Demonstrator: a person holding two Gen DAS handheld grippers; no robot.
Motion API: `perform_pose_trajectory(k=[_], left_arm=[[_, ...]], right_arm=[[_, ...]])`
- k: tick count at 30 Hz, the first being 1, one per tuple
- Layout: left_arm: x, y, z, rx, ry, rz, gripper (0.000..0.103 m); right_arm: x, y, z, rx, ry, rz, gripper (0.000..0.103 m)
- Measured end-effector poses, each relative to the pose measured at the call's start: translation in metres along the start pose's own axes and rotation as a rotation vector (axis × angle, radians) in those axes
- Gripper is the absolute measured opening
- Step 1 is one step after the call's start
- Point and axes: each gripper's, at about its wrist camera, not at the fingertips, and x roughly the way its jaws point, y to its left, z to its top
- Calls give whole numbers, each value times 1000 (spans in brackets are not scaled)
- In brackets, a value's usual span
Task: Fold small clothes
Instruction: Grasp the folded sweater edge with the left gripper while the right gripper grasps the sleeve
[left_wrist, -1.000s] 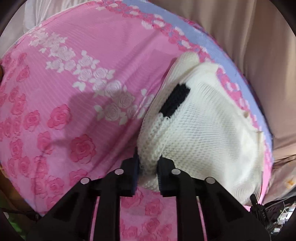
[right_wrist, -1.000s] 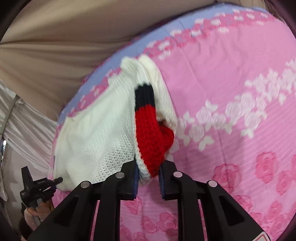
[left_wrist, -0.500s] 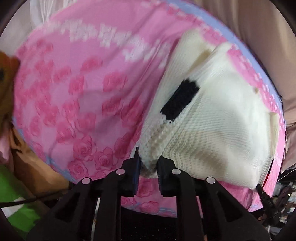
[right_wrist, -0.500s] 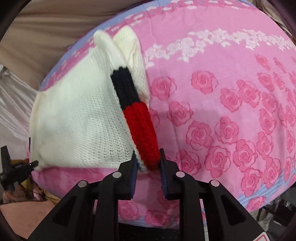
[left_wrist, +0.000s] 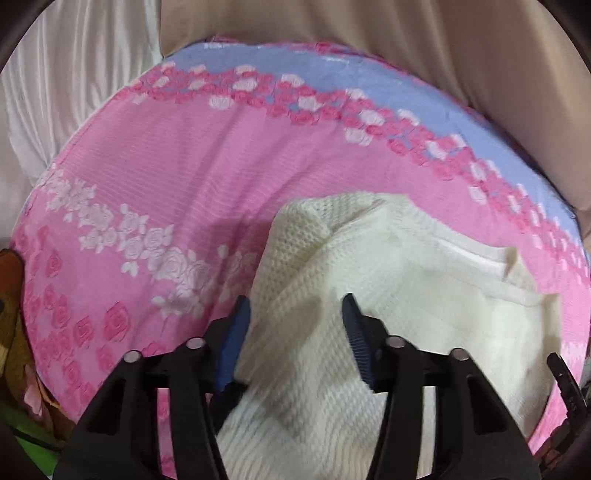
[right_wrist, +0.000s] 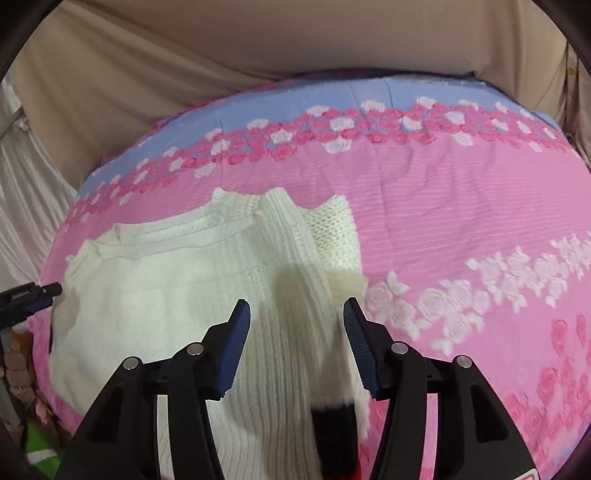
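Note:
A small cream knitted sweater (left_wrist: 417, 306) lies on a pink rose-patterned bed sheet (left_wrist: 177, 184). My left gripper (left_wrist: 295, 336) is open, its jaws spread over the sweater's left side, with the sleeve lying between them. In the right wrist view the sweater (right_wrist: 155, 295) lies flat with its neckline at the far edge. My right gripper (right_wrist: 295, 336) is open over the right sleeve (right_wrist: 295, 295), which is folded in over the body. The sleeve's black cuff band (right_wrist: 332, 432) shows near the bottom edge. The other gripper's tip (right_wrist: 33, 295) shows at the left.
The sheet has a lilac border (right_wrist: 332, 96) along the far edge, against beige fabric (right_wrist: 258, 40). White curtain cloth (left_wrist: 55, 92) hangs at the left. Brown and green items (left_wrist: 14, 332) sit beyond the bed's left edge.
Both grippers have opened and let go of the sleeves. The sleeves, held up before, now lie on the sweater. Both views now look flatter across the bed.

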Motion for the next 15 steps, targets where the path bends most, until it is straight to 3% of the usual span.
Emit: perform_pose_trajectory(k=[1,2,5,7,12,15], left_arm=[[5,-2,2,5,9,-1,14],[9,-1,4,4,15,-18,8],[-7,6,9,-23,-31,-70,7],[-12,6,15,-23,-55,-63,7],[28,7,21,-26,-5,23,8],[25,0,18,15,-36,50,8]], right_arm=[[4,-2,3,7,11,9,7],[4,-4,8,30,7,30,7],[-22,-4,21,47,-85,73,7],[-29,-7,28,61,-116,73,7],[26,-29,19,115,11,12,7],[20,-32,18,162,-17,42,7]])
